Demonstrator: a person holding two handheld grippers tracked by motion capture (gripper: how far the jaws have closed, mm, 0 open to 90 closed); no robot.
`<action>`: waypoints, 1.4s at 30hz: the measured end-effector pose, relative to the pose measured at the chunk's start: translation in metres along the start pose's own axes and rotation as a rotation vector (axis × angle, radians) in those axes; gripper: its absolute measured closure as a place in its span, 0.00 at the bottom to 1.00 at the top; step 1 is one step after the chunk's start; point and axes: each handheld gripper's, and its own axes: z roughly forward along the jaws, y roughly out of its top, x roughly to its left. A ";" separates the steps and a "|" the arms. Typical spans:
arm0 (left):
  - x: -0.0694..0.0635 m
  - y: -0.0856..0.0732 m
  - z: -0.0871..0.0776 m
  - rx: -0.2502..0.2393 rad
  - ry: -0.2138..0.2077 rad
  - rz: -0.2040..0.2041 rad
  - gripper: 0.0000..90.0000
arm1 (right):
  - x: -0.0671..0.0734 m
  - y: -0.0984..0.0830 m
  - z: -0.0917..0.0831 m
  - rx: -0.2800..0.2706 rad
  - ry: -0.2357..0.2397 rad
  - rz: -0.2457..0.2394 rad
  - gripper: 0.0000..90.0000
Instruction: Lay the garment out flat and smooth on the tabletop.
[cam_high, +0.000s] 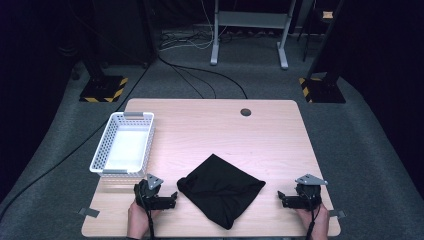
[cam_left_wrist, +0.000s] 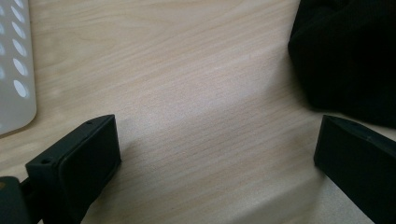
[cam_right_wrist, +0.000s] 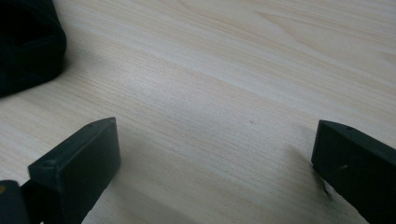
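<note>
White basket (cam_high: 123, 145) at table (cam_high: 215, 112) left edge, contents unclear, left gripper (cam_high: 174, 196) near front-left corner, jaws wide apart, holding nothing, black cloth (cam_high: 220, 189) front-center, folds indistinct, right gripper (cam_high: 281, 196) near front-right corner, jaws wide apart, holding nothing.

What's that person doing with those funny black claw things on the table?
A person holds a black two-jaw gripper in each hand, resting at the near edge of a light wooden table. The left gripper and right gripper both have their jaws wide open and hold nothing. Between them lies a folded black cloth, untouched. An empty white perforated plastic basket sits on the table's left side.
</note>
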 end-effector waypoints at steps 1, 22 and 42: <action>0.000 0.000 0.000 0.000 0.000 0.000 0.00 | 0.000 0.000 0.000 0.000 0.000 0.000 0.00; -0.026 0.013 -0.006 -0.099 -0.119 0.034 0.00 | 0.059 0.048 -0.009 -0.029 0.131 -0.093 0.04; -0.043 0.017 0.016 -0.012 -0.153 0.094 0.00 | 0.169 0.107 0.031 0.024 0.284 -0.419 0.10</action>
